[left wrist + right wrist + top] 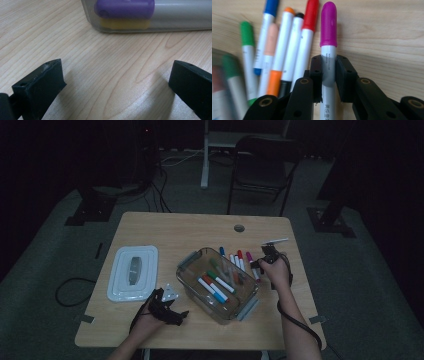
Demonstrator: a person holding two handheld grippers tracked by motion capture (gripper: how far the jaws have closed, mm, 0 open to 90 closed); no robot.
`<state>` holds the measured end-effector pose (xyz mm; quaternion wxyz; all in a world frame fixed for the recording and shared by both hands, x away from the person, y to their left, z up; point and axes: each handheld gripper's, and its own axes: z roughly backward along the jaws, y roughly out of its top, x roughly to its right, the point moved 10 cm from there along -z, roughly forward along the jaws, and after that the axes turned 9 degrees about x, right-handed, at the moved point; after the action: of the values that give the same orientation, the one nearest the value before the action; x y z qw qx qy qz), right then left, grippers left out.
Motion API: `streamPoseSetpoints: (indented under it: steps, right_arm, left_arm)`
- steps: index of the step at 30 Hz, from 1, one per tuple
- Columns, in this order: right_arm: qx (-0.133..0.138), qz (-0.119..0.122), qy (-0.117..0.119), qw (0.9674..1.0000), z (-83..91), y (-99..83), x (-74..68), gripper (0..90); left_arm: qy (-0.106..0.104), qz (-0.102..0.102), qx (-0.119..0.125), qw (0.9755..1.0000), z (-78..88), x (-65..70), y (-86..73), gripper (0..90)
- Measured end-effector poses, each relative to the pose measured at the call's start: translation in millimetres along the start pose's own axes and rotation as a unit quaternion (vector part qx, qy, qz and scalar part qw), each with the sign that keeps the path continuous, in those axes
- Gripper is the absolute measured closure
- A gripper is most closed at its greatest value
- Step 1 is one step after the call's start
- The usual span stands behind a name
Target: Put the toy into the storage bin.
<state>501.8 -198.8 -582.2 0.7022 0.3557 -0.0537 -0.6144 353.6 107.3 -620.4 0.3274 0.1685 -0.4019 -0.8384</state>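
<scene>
Lid: a white rectangular plastic lid (pixel 133 272) lies flat at the left of the light wooden table (pixel 165 227), well apart from the work, and is best left there.
Left gripper: the left gripper (pixel 167 314) is held near the front edge, just beside the left end of the box; in the left gripper view its jaws stand wide with only bare wood between them. It can be kept close to steady the box if it slides.
Box: the clear rectangular plastic box (pixel 218 282) sits mid-table with several markers already laid in it; a purple-capped marker (pixel 125 8) is seen through its wall.
Loose markers: a row of white-barrelled markers (pixel 284 47) with blue, orange, black and red caps lies just right of the box, touching one another.
Held marker: the magenta-capped white marker (pixel 328 45) lies at the right end of that row.
Right gripper: the right gripper (pixel 328 72) is clamped on the barrel of the magenta-capped marker, below the cap.
Step judged: pick-up for transfer into the box.
Advice: a straight lift is called for, so the red-capped neighbour (pixel 308 32) is not dragged; the marker is best carried level and released low over the box.
</scene>
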Motion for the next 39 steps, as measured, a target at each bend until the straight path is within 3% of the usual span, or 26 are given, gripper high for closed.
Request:
streamPoseSetpoints:
  steps: [5,11,16,22,25,30,35,39]
  right_arm:
    - [0.028,0.007,0.036,0.9989,29.2,13.8,-14.6,76.6]
    - [0.046,0.033,0.079,0.9952,67.9,26.4,-48.3,76.6]
    - [0.048,0.069,0.119,0.9894,90.2,28.8,-87.6,76.6]
    - [0.037,0.120,0.172,0.9770,102.5,20.0,-140.0,76.6]
    - [0.021,0.141,0.190,0.9713,100.3,11.1,-160.6,76.6]
    - [-0.023,0.173,0.204,0.9633,79.5,-12.5,-189.3,76.6]
    - [-0.074,0.195,0.199,0.9574,49.2,-36.8,-203.7,76.6]
    - [-0.102,0.201,0.192,0.9550,28.3,-49.0,-211.0,76.6]
  left_arm:
    - [0.000,0.000,0.000,1.0000,0.0,0.0,0.0,0.5]
    - [0.000,0.000,0.000,1.0000,0.0,0.0,0.0,0.5]
    - [0.000,0.001,0.001,1.0000,-0.2,0.1,0.2,0.5]
    - [0.000,0.001,0.001,1.0000,-0.1,0.2,0.2,0.5]
    - [0.000,0.001,0.000,1.0000,-0.1,0.2,0.1,0.5]
    - [0.000,0.001,0.000,1.0000,-0.1,0.2,0.2,0.5]
    - [0.000,0.001,0.000,1.0000,-0.1,0.1,0.2,0.5]
    - [-0.001,0.001,0.000,1.0000,0.0,0.2,0.2,0.5]
